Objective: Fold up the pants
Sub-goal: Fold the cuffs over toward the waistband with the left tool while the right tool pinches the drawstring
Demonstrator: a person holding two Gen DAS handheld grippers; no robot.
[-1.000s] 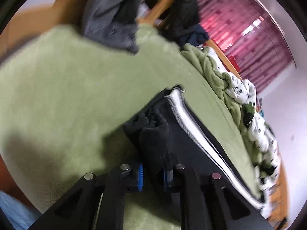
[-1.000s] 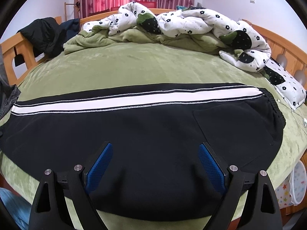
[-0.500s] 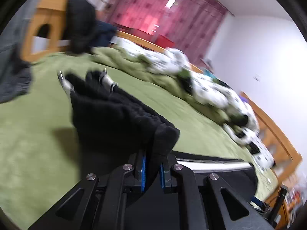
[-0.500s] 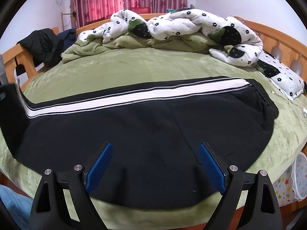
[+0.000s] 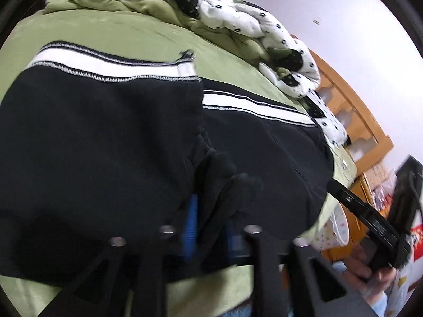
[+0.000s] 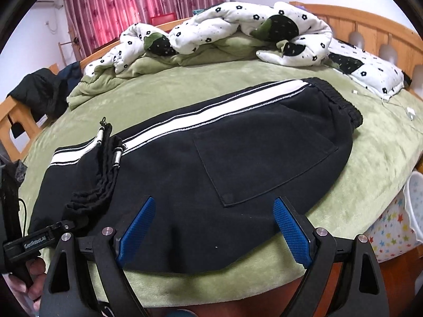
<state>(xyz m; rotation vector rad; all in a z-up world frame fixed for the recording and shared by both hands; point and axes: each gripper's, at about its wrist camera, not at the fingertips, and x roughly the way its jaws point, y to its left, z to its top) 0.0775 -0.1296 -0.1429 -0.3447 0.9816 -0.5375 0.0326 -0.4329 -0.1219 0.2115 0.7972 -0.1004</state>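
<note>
Jaws of the left gripper (image 5: 208, 227) are pinching the cuff of the black pants (image 6: 238, 158) lying on the bed (image 6: 370, 158); the right gripper (image 6: 211, 227) is hovering with jaws wide apart.

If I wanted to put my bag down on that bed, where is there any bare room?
Bare green bedspread lies between the black white-striped pants and the heaped white flower-print quilt; a smaller patch lies right of the waistband, near a white cable. The near edge is crowded: the left gripper clamps the cuff there.

A home bedroom: wooden bed (image 6: 375, 30), rumpled quilt (image 6: 224, 30), curtains (image 6: 105, 8).
</note>
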